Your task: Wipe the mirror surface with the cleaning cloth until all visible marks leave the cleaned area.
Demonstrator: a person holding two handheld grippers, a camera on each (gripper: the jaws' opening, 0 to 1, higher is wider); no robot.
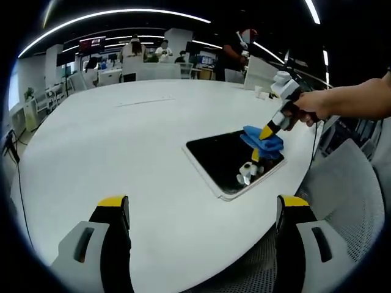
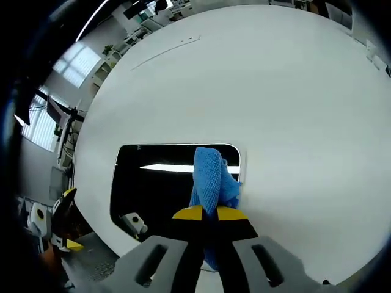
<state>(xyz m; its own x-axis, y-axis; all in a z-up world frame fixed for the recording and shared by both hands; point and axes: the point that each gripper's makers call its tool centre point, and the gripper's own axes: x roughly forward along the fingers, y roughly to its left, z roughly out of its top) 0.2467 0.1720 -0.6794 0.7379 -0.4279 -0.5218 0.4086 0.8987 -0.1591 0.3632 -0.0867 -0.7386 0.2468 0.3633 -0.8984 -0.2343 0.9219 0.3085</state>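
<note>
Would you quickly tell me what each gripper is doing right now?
Left gripper: open, holding nothing, above the table.
Right gripper: closed on the blue cloth, over the mirror.

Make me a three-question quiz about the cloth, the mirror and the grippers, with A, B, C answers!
1. Where is the cloth?
A. on the mirror
B. on a chair
C. on the floor

2. What colour is the cloth?
A. red
B. blue
C. green

3. How does the right hand-held gripper stand?
A. wide open
B. lying on the table
C. shut on the cloth

Answers:
1. A: in the left gripper view the cloth rests on the dark mirror near its edge.
2. B: it is blue in both views.
3. C: its yellow tips pinch the cloth, while the left hand-held gripper is open.
</note>
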